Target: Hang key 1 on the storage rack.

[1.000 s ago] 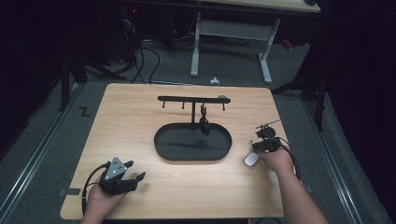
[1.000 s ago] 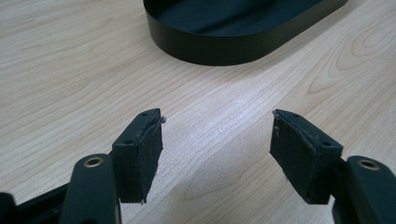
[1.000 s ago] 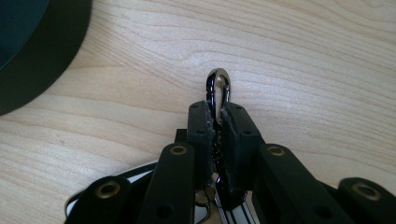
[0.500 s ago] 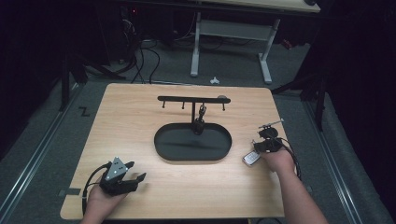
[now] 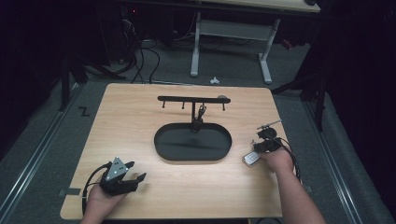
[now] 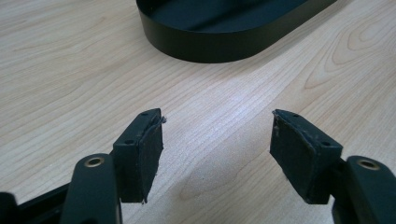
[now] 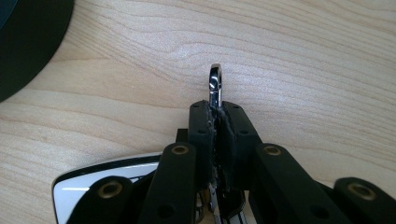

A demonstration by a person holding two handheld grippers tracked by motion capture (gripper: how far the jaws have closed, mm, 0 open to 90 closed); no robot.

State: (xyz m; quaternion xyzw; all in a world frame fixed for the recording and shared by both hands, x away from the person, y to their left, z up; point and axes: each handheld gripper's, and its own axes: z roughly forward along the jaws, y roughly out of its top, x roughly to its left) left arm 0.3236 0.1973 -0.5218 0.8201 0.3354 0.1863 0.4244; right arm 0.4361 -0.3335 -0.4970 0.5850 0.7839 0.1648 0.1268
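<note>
Biggest risk here, going by the setup: the right gripper (image 7: 216,122) only has the shiny silver metal key ring (image 7: 215,84) pinched by its thin edge, so it could slip or twist out the moment it lifts. The black-and-chrome car key fob (image 5: 252,158) hanging below would swing and add to that. If the plan is to hang it on the black metal hook rack (image 5: 194,99) standing over the black oval tray (image 5: 193,142), a twisted ring would probably miss the little hook.

The right gripper's jaws are closed tight on that ring, with the loop poking out past the tips. It sits low at the right side of the light wooden table (image 5: 140,112), just beside the tray, with the fob on the wood under the hand.

The left gripper (image 6: 217,140) has its jaws wide apart with nothing between them, hovering over bare wood near the front left, well apart from the keys.
</note>
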